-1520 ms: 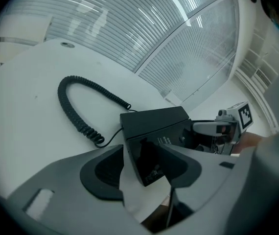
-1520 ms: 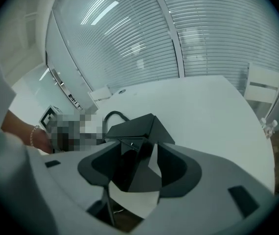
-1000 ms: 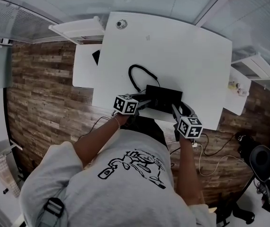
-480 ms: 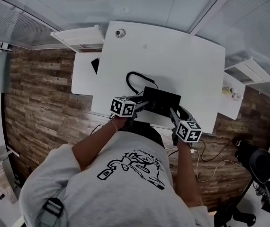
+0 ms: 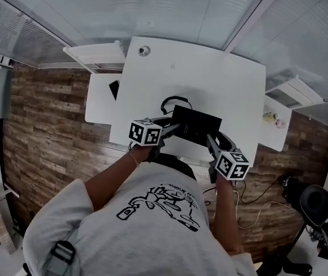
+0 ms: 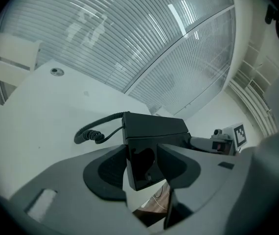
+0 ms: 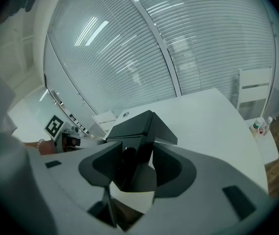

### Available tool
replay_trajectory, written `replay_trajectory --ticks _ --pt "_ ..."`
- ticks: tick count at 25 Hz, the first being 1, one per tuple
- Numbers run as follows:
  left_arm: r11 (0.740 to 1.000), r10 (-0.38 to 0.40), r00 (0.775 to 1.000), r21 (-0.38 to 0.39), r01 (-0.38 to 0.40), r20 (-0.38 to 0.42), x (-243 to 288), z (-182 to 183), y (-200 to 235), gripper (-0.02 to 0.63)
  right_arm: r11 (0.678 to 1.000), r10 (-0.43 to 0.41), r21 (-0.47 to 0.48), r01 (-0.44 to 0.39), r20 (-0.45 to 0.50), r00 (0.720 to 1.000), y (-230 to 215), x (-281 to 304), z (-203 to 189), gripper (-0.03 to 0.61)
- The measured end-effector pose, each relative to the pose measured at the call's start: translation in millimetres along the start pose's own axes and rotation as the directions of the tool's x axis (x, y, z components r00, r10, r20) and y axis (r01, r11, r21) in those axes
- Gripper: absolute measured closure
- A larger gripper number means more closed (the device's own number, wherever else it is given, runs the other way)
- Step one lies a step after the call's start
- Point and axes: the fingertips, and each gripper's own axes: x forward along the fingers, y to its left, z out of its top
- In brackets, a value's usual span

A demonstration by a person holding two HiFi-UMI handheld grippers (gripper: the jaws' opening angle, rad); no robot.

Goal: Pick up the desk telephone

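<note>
Reaching forward from the near edge of the white table (image 5: 221, 79), the person holds both bare forearms out from a light printed T-shirt (image 5: 152, 223), the left one slanting in from the left and the right one running almost straight ahead. The left gripper (image 5: 175, 126) points right and far, and its two dark jaws are clamped on the left end of the black desk telephone (image 5: 197, 125), pressing against both faces of that end. The right gripper (image 5: 209, 138) points left and far, and its jaws are squeezed the same way on the right end of the telephone, whose angled corner fills the gap between them. The telephone sits between the two tools over the near part of the table, close to its edge; whether its underside touches the tabletop cannot be told. A coiled black cord (image 5: 170, 103) loops from its far left side across the table. Wooden floor (image 5: 49, 114) shows left of the table.
</note>
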Motion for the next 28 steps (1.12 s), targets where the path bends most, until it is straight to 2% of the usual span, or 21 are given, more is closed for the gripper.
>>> replay_trajectory --ticks 10,16,28 --pt "0.998 -0.027 0.996 0.051 0.022 0.091 -32.5 58.8 -50.3 0.422 0.999 -0.005 -0.052 0.012 0.136 0.991 34.9 -46.0 76.2 0.393" --pt "0.995 -0.049 0.988 0.091 0.036 0.148 -57.1 98.4 -82.5 0.422 0.996 0.002 -0.089 0.019 0.221 0.975 57.6 -74.3 121.8 0.393" --pt "0.980 -0.064 0.974 0.199 0.020 0.218 -96.7 152.8 -130.0 0.422 0.992 0.012 -0.120 0.028 0.319 0.948 86.6 -112.1 174.4 0.393"
